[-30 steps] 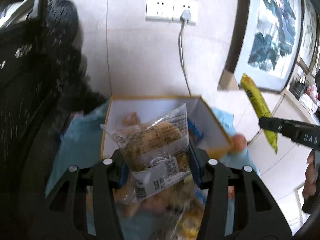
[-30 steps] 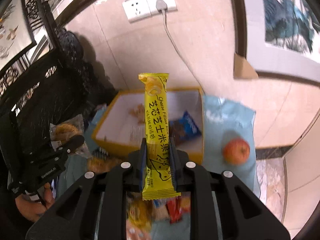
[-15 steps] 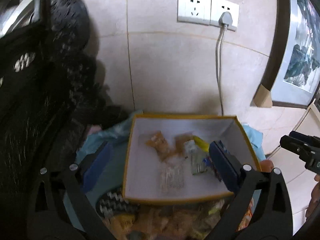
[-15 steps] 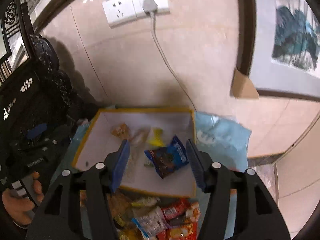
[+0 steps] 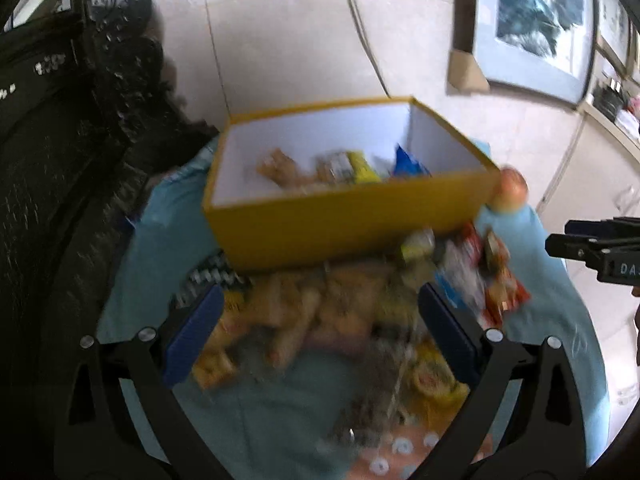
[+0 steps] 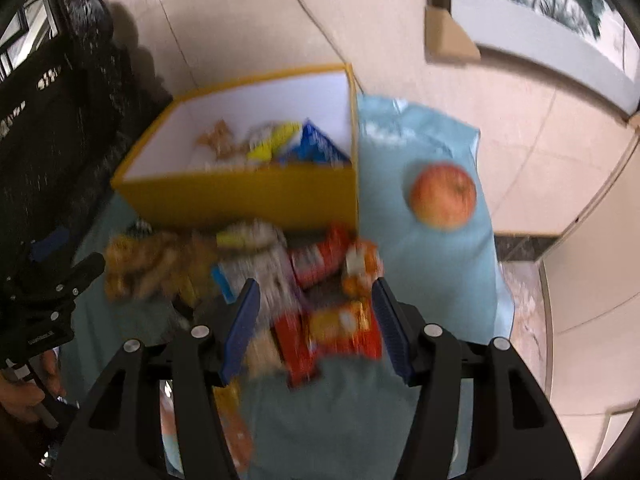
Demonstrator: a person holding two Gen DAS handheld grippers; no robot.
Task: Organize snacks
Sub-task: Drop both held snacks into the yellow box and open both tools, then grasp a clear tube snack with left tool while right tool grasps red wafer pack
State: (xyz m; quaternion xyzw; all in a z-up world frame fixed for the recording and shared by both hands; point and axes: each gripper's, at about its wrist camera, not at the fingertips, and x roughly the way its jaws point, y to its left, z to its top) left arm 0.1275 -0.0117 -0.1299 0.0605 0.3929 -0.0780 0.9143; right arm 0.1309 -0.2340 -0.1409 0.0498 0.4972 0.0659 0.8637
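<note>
A yellow box (image 5: 340, 220) with white inner walls stands on a light blue cloth (image 5: 560, 320). Inside it lie a yellow bar (image 6: 276, 140), a blue packet (image 6: 316, 148) and a few other wrapped snacks. In front of the box is a blurred pile of loose snacks (image 5: 340, 312). My left gripper (image 5: 320, 320) hangs open and wide above the pile, holding nothing. My right gripper (image 6: 316, 320) is open too, its blue pads (image 6: 244, 320) on either side of a red packet (image 6: 332, 332) without pressing on it.
An apple (image 6: 443, 194) rests on the cloth to the right of the box. Dark carved furniture (image 5: 60, 160) stands at the left. A tiled wall with a hanging cable (image 5: 360, 32) and framed pictures is behind. A hand (image 6: 24, 392) holds the left gripper's handle.
A second ago the left gripper held a bread packet and the right a yellow bar. Both let go over the box, opened, and have sunk toward the pile in front of it.
</note>
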